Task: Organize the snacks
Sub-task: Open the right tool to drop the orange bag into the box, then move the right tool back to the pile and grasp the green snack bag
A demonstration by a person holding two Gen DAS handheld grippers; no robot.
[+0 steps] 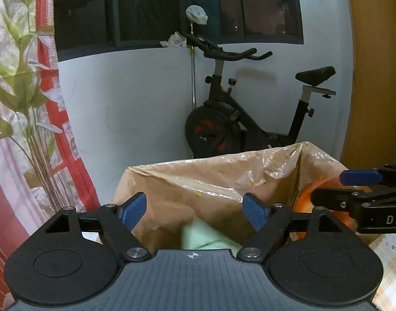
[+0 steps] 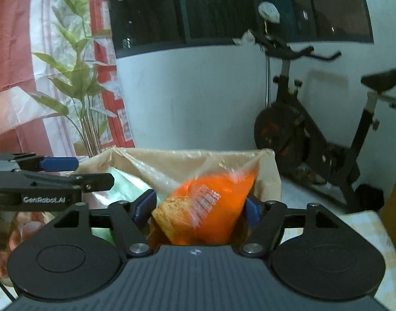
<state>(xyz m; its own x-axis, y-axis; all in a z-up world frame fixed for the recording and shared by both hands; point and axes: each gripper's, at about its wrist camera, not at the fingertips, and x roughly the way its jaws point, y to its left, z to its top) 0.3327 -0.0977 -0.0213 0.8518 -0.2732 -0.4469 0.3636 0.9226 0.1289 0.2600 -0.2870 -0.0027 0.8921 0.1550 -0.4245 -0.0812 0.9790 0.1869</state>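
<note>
A cardboard box lined with clear plastic (image 1: 223, 176) stands in front of both grippers; it also shows in the right wrist view (image 2: 192, 160). A pale green packet (image 1: 203, 235) lies inside it. My left gripper (image 1: 195, 211) is open and empty over the box's near edge. My right gripper (image 2: 198, 207) is shut on an orange snack packet (image 2: 210, 202) and holds it above the box. The right gripper also shows at the right edge of the left wrist view (image 1: 363, 189), with orange showing behind it.
An exercise bike (image 1: 249, 108) stands by the white wall behind the box. A red and white curtain with a leaf print (image 1: 29, 103) hangs at the left. A checked cloth (image 2: 363, 228) covers the surface at the right.
</note>
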